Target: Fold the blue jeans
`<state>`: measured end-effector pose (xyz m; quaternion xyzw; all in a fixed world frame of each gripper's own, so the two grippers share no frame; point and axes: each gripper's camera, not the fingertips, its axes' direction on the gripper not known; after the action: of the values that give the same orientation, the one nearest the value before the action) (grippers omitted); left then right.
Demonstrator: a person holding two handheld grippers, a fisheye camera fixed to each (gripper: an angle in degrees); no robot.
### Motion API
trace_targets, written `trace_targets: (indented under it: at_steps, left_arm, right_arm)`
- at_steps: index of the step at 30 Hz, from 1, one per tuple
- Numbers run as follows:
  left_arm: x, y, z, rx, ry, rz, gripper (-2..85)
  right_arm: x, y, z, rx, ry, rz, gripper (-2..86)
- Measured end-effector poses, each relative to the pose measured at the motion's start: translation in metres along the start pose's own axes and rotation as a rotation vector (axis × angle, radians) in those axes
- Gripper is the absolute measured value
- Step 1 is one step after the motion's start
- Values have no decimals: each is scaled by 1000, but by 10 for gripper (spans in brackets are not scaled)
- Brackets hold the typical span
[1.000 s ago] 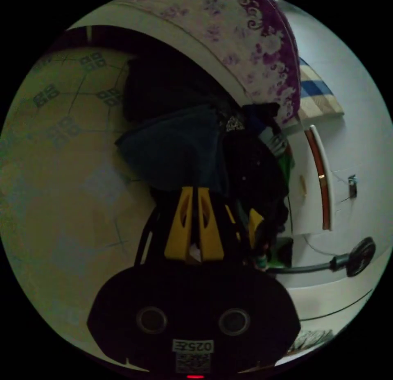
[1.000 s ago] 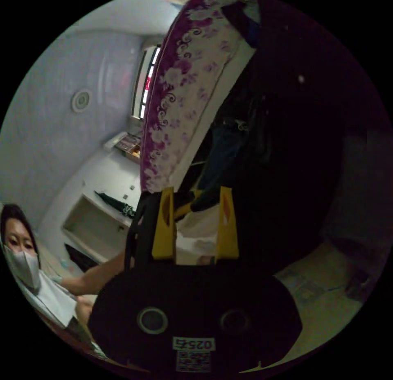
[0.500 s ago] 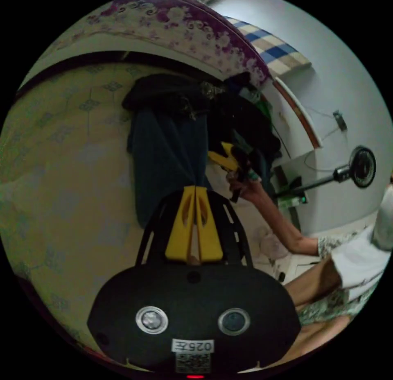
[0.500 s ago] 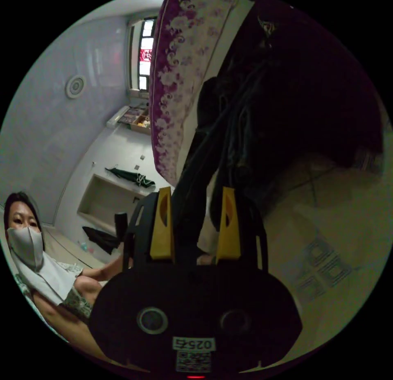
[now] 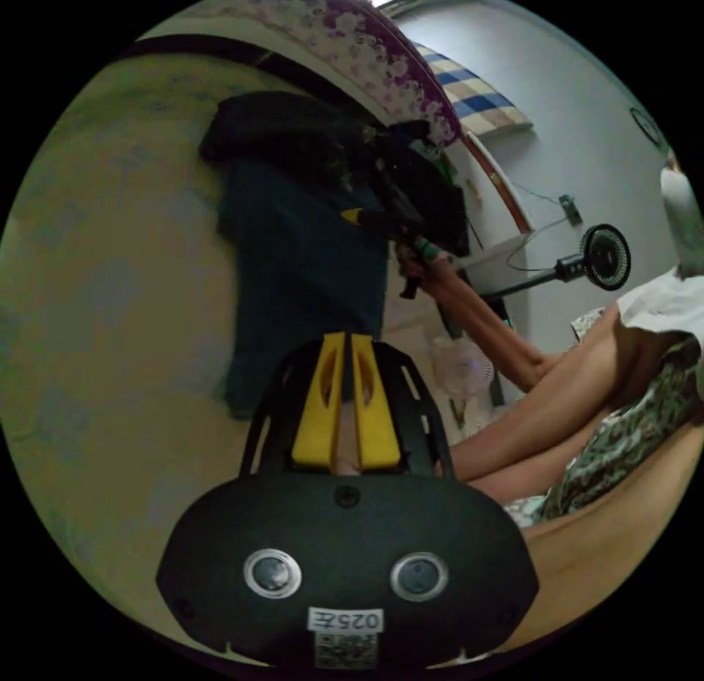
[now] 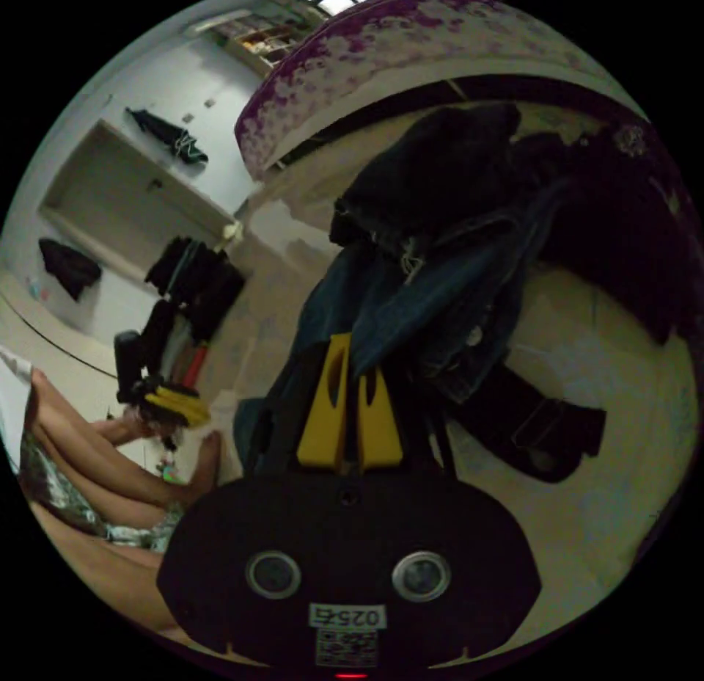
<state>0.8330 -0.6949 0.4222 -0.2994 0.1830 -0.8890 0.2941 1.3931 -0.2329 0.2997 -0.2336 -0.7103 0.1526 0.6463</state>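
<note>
The blue jeans (image 5: 301, 270) hang stretched over the pale patterned floor (image 5: 110, 285). My left gripper (image 5: 346, 337) is shut on one end of them, with a dark strip of denim between its yellow jaws. In the same view a hand holds my right gripper (image 5: 367, 217) at the jeans' far end, against a dark pile. In the right gripper view the jeans (image 6: 440, 299) bunch at the waist with a button showing. My right gripper (image 6: 356, 365) is shut on that denim, which drapes over one jaw. The left gripper (image 6: 172, 406) shows low at the left.
A heap of dark clothes (image 6: 440, 167) lies by the jeans, with a black garment (image 6: 535, 424) on the floor beside it. A bed with a purple floral cover (image 6: 411, 42) runs behind. A standing fan (image 5: 605, 255) stands by the wall. The person's legs (image 5: 557, 417) lie close by.
My right gripper's jaws, wide apart before, have closed on the jeans. The jeans have come out of the dark pile and now stretch between the two grippers. Both cameras swung.
</note>
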Motion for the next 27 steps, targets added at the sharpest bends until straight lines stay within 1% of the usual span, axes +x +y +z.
trace_targets:
  at_steps: [1, 3, 4, 5, 6, 7, 9, 10, 12, 13, 14, 15, 16, 17, 18, 19, 21, 22, 23, 24, 25, 26, 27]
  left_arm:
    - [4, 3, -15, 51, -32, 10, 0]
    - [31, -3, -73, 326, -203, 115, 40]
    - [39, -10, -81, 389, -258, 154, 49]
    - [58, -36, -84, 402, -342, 278, 65]
    - [73, -71, -70, 324, -380, 383, 78]
    - [78, -89, -61, 285, -384, 405, 84]
    - [97, -147, -9, 135, -330, 528, 87]
    - [101, -158, 5, 125, -347, 542, 90]
    - [116, -195, 52, 68, -506, 618, 96]
    - [119, -201, 63, 39, -546, 648, 99]
    - [125, -212, 81, -15, -603, 706, 103]
    - [130, -219, 88, -45, -590, 737, 95]
    - [134, -223, 88, -43, -580, 739, 91]
    - [142, -232, 82, -34, -577, 717, 75]
    - [154, -242, 67, 13, -587, 663, 61]
    - [161, -246, 58, 42, -602, 636, 56]
    - [180, -272, 7, 205, -628, 449, 40]
    - [182, -279, -9, 247, -634, 394, 38]
    - [180, -293, -43, 331, -640, 262, 34]
    - [175, -305, -80, 383, -620, 145, 32]
    - [172, -309, -98, 413, -603, 94, 31]
    - [168, -311, -135, 471, -564, 7, 30]
    - [171, -309, -167, 503, -552, -21, 30]
  right_arm:
    - [-2, 3, -1, -19, -12, 6, -9]
    - [3, 17, -5, -33, -141, 58, -9]
    - [4, 21, -6, -30, -171, 71, -10]
    - [6, 30, -9, -12, -216, 97, -10]
    - [6, 37, -13, 18, -245, 117, -10]
    - [5, 41, -16, 33, -256, 123, -10]
    - [2, 51, -22, 60, -301, 147, -10]
    - [2, 54, -24, 61, -308, 147, -10]
    - [5, 64, -27, 55, -352, 156, -10]
    - [8, 67, -28, 61, -379, 166, -10]
    - [17, 74, -29, 88, -462, 204, -10]
    - [31, 82, -28, 135, -571, 272, -9]
    - [39, 86, -27, 159, -635, 304, -9]
    - [52, 93, -25, 225, -763, 336, -9]
    - [67, 100, -20, 287, -924, 384, -9]
    - [73, 102, -17, 312, -1005, 399, -9]
    - [86, 106, -14, 451, -1260, 409, -9]
    - [88, 106, -16, 497, -1305, 402, -9]
    - [93, 104, -21, 579, -1398, 400, -9]
    - [98, 98, -33, 664, -1447, 381, -9]
    - [100, 93, -40, 688, -1464, 368, -9]
    - [106, 79, -60, 734, -1448, 326, -9]
    - [114, 59, -88, 776, -1389, 279, -9]
